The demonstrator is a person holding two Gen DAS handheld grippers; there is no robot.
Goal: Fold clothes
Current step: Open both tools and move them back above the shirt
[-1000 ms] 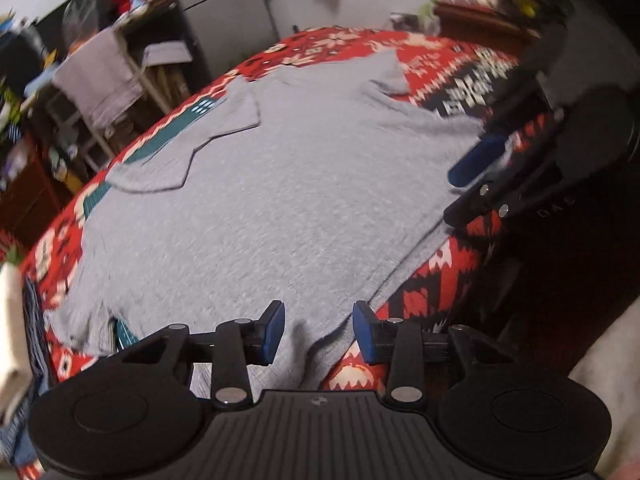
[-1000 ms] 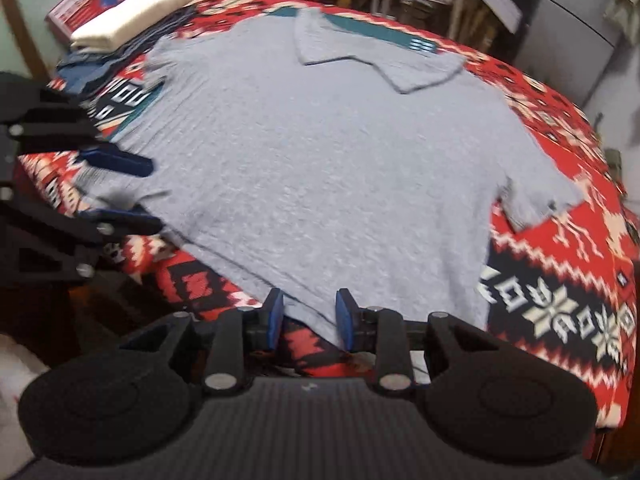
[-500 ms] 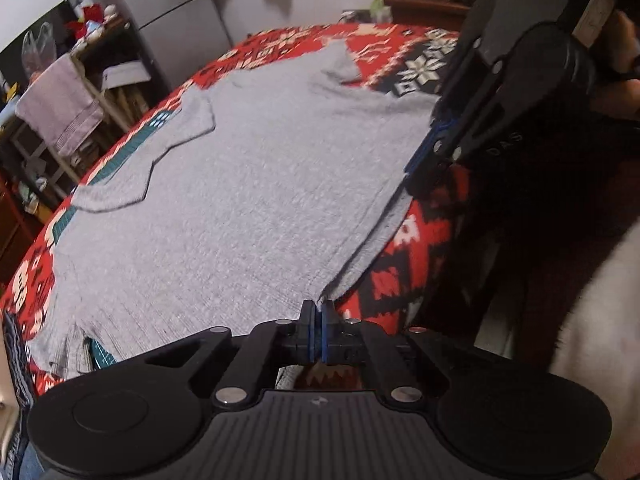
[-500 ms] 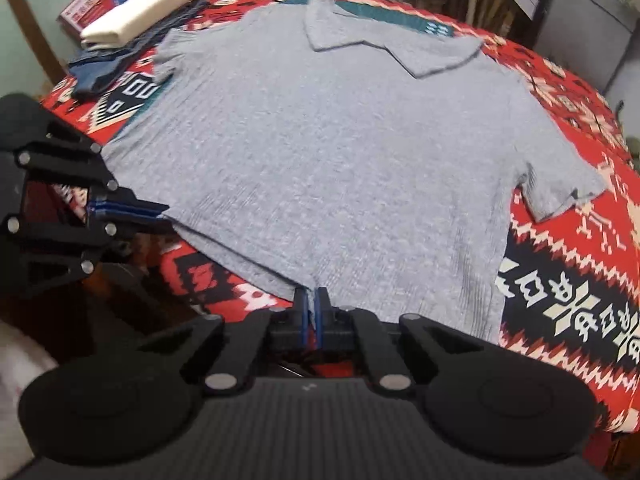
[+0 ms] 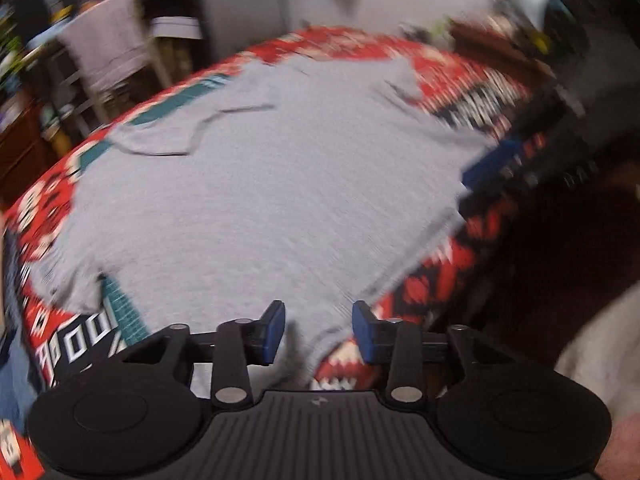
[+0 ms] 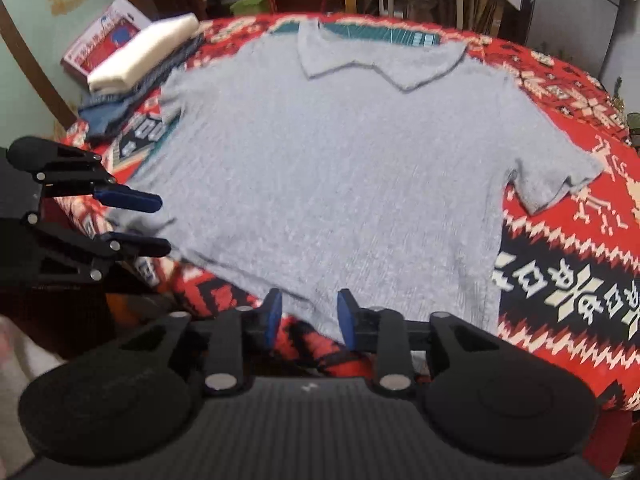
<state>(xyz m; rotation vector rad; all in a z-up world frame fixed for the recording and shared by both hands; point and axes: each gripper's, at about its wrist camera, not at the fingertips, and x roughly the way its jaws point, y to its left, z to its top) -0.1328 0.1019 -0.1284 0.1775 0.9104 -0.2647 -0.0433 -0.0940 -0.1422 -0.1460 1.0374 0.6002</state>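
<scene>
- Half a second ago both grippers had their fingers pressed together at the bottom hem; now the left gripper and the right gripper are both spread apart, with nothing between the blue pads; the shirt has hardly shifted on the bed.
- The grey polo shirt lies spread flat on the red patterned blanket, collar at the far side, both short sleeves out to the sides; the hem nearest the person hangs slightly over the blanket's edge.
- Each gripper hovers just at the hem, the left one near the left corner, the right one near the right corner; the left wrist view is blurred by motion, so I cannot tell for sure whether the pads touch the cloth.
- No fold is visible in this shirt: body and sleeves are all one flat layer; so the folding of this garment is, in my judgement, still all to do.
- At the far left corner of the blanket a stack of folded clothes sits, white on top of blue; this suggests that part of the work is done already, though the pictures alone cannot prove it.
</scene>
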